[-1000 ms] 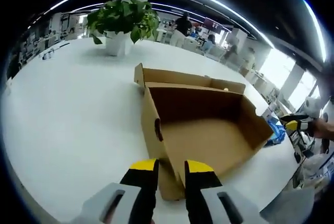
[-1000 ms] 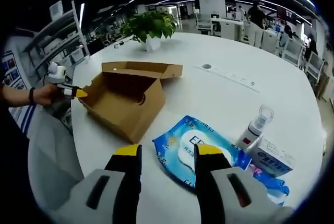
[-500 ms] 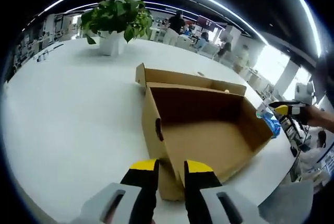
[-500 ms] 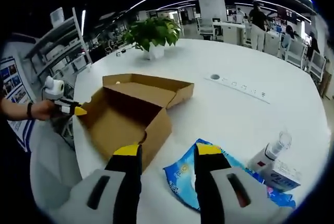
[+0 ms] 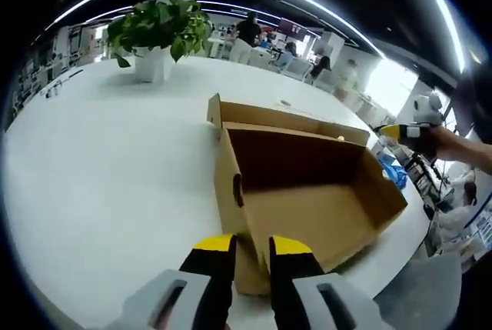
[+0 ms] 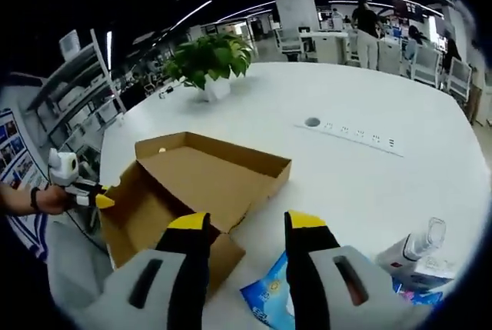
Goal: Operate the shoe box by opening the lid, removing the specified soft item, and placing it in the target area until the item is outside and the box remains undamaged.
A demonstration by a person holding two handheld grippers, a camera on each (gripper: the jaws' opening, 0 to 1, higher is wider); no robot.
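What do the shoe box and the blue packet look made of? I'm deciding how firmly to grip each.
Shoe box: plain brown cardboard, matte, with folded flaps and raw cut edges. Blue packet: likely soft plastic film, glossy and printed, though only part of it is visible.

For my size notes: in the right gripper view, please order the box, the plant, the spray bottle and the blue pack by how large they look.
1. Box, clearly the largest.
2. Plant, though it stands farther away.
3. Blue pack and spray bottle: both partly hidden at the edge, so I cannot rank them.
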